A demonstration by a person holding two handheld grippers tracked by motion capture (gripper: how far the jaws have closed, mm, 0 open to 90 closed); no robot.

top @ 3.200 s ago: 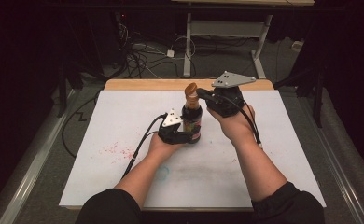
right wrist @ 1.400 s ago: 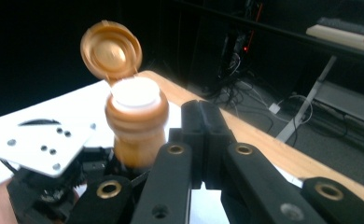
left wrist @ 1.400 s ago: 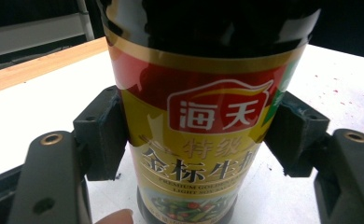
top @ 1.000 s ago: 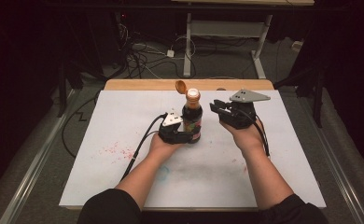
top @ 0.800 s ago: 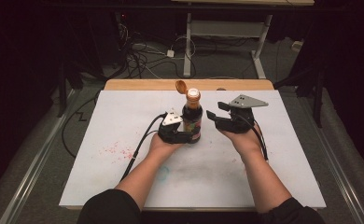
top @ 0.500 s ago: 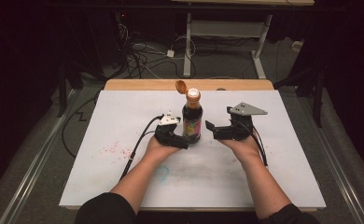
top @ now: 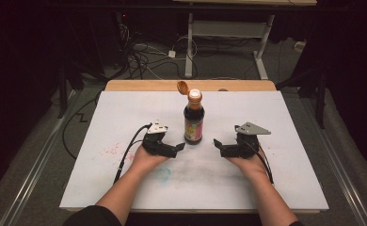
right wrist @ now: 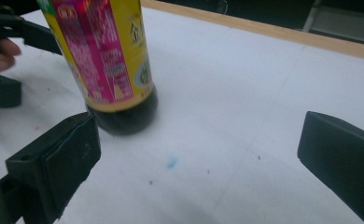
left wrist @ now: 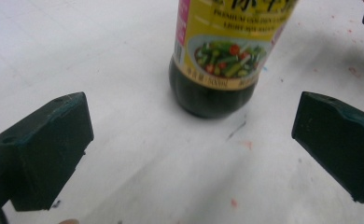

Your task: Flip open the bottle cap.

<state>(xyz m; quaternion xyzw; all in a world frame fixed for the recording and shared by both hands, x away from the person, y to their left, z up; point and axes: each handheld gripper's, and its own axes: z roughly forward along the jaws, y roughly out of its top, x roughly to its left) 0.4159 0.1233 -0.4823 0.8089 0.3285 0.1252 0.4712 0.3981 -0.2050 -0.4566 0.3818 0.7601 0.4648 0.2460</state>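
- Your left gripper (top: 180,147) rests low on the white table (top: 125,113), just left of the bottle (top: 193,117), with its jaws spread wide and nothing between them.
- Your right gripper (top: 218,144) sits just right of the bottle, its jaws likewise spread wide and empty, pointing in towards the bottle.
- The dark sauce bottle stands upright near the middle of the table, between your two grippers and apart from both.
- Its orange flip cap (top: 183,87) is hinged open and tilts back to the left of the neck.
- In your left gripper view the bottle's base (left wrist: 211,95) stands ahead of the jaws, not between them.
- In your right gripper view the bottle (right wrist: 110,60) is ahead, towards the left jaw.
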